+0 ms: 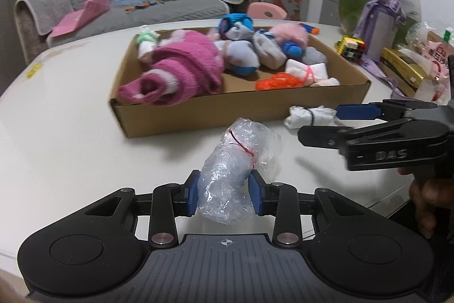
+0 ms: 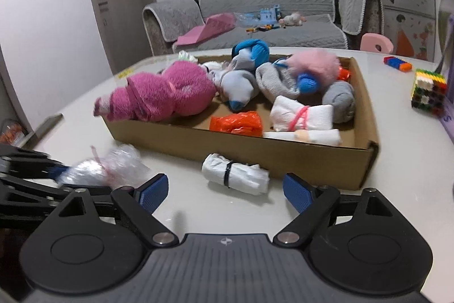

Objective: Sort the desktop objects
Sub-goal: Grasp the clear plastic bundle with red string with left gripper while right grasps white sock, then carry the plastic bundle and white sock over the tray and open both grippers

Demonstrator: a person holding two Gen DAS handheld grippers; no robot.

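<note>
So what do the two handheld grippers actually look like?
Both match: the left gripper and the right gripper have black linkage arms with silver pivot pins, blue textured pads, and a ribbed grey body bearing a small crosshair mark. The right one's side shows raised "DAS" lettering.

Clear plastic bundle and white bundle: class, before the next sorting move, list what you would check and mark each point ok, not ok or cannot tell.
1. Left gripper pads pressing the clear bundle: ok.
2. Clear bundle lifted off the table: cannot tell.
3. Right gripper open: ok.
4. White bundle lined up between the right fingers: ok, lying just ahead of them, not yet gripped.
5. Free floor space in the box for both bundles: ok, bare cardboard near the orange bag.
</note>
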